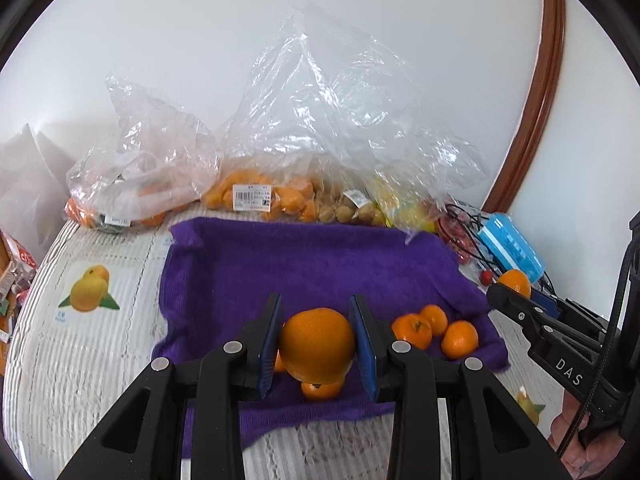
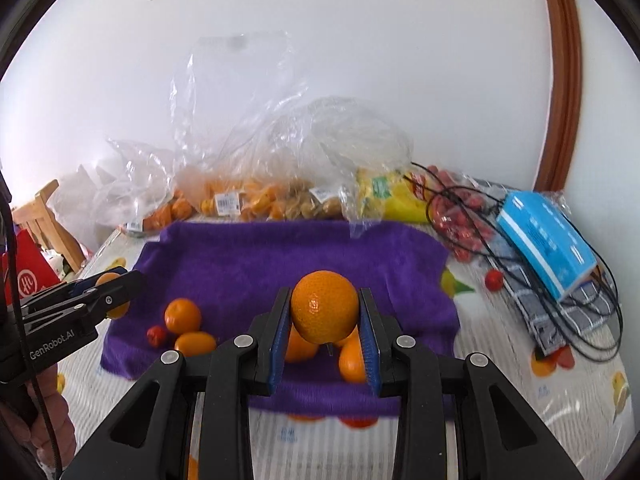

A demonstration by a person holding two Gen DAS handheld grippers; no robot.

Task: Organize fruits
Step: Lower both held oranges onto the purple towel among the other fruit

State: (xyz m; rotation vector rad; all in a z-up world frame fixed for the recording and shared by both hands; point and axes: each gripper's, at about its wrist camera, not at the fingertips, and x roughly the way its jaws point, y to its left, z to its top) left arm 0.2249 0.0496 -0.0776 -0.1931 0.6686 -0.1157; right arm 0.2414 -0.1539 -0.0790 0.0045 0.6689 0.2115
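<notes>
each gripper clamps its own orange above the purple towel (image 1: 304,264): the left gripper (image 1: 316,344) has its blue pads pressed on both sides of a large orange (image 1: 318,344), and the right gripper (image 2: 325,320) is closed the same way on a second orange (image 2: 325,306). both fruits sit between the fingertips, lifted clear of the cloth. under and beside them loose mandarins lie on the towel's near part, three (image 1: 434,330) in a cluster on the right of the left wrist view and one (image 1: 322,389) straight beneath the held orange; a small red fruit (image 2: 157,335) lies near two more in the right wrist view. the towel's middle and far half are bare. along its far edge clear plastic bags (image 1: 304,128) of fruit stand against the white wall, closing that side. off the towel's right edge lie black cables (image 2: 520,240), a blue box (image 2: 548,240) and a stray cherry tomato (image 2: 494,280) on the printed tablecloth (image 1: 100,344).
</notes>
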